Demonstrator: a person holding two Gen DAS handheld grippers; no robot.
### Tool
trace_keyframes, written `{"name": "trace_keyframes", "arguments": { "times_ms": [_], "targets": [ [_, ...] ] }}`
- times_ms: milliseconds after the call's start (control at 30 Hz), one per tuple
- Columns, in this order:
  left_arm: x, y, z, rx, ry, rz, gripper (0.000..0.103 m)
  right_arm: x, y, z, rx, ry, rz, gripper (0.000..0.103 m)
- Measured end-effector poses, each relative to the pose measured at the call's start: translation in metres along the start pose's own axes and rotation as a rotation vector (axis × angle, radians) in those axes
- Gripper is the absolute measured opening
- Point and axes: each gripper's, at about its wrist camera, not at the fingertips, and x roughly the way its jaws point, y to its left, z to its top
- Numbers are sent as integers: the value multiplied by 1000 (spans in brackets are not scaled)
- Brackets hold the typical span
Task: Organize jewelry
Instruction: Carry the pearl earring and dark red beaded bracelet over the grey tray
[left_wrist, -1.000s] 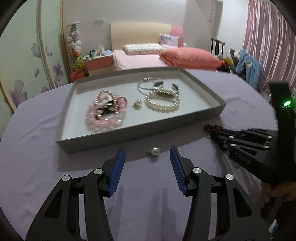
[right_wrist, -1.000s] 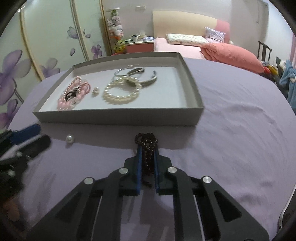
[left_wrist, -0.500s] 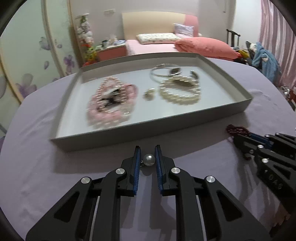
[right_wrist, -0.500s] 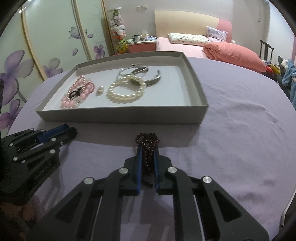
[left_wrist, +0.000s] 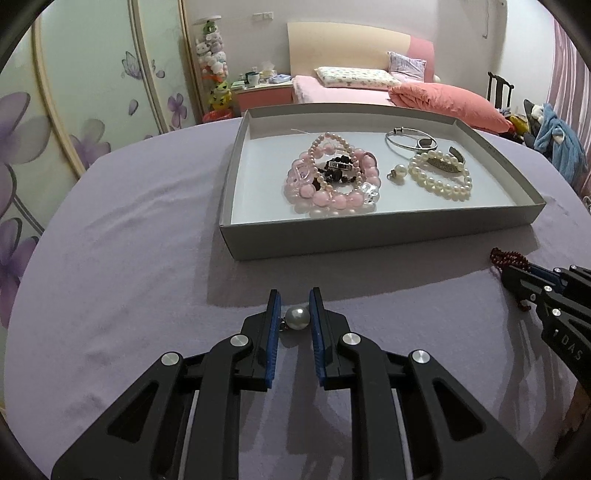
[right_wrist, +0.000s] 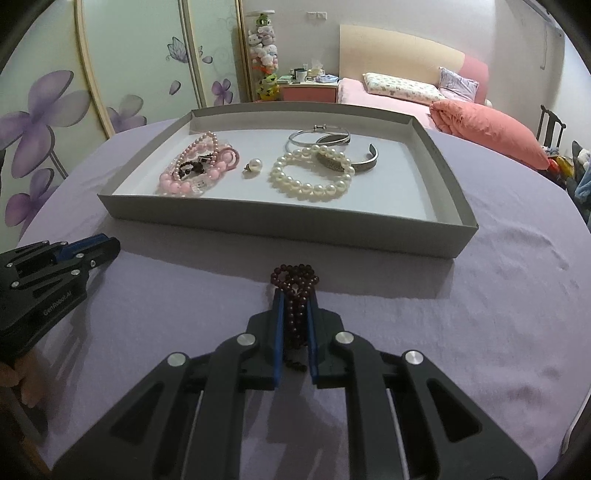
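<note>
My left gripper (left_wrist: 294, 314) is shut on a single pearl earring (left_wrist: 297, 317), held in front of the grey tray (left_wrist: 369, 240). My right gripper (right_wrist: 294, 310) is shut on a dark red bead bracelet (right_wrist: 294, 280), just before the tray's near wall (right_wrist: 280, 232). The tray holds pink bead bracelets (left_wrist: 330, 181), a second pearl earring (left_wrist: 398, 171), a white pearl bracelet (left_wrist: 441, 177) and silver bangles (left_wrist: 410, 140). The right gripper shows at the right edge of the left wrist view (left_wrist: 517, 273); the left gripper shows at the left of the right wrist view (right_wrist: 107, 247).
The tray sits on a round table with a purple cloth (left_wrist: 110, 258). A bed with pink bedding (left_wrist: 369, 92) and a wardrobe with flower decals (left_wrist: 74, 92) stand behind. A person's hand (right_wrist: 22, 373) holds the left gripper.
My left gripper closed on the loose pearl earring and has lifted and swung left. My right gripper stays shut on the dark red bracelet and has moved slightly.
</note>
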Motion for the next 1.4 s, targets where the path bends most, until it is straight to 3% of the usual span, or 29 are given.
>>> {"name": "trace_keyframes", "arguments": {
  "times_ms": [800, 967, 1200, 1400],
  "targets": [
    [0, 3, 1, -7, 1, -9, 17, 1, 0, 0, 2, 0, 2, 12],
    [0, 7, 1, -26, -1, -31, 17, 0, -6, 0, 41, -4, 34, 11],
    [-11, 23, -4, -104, -24, -93, 17, -20, -18, -4, 128, -83, 84, 10],
    [-40, 31, -3, -156, -125, -110, 16, -50, -18, 5, 175, -203, 118, 10]
  ]
}}
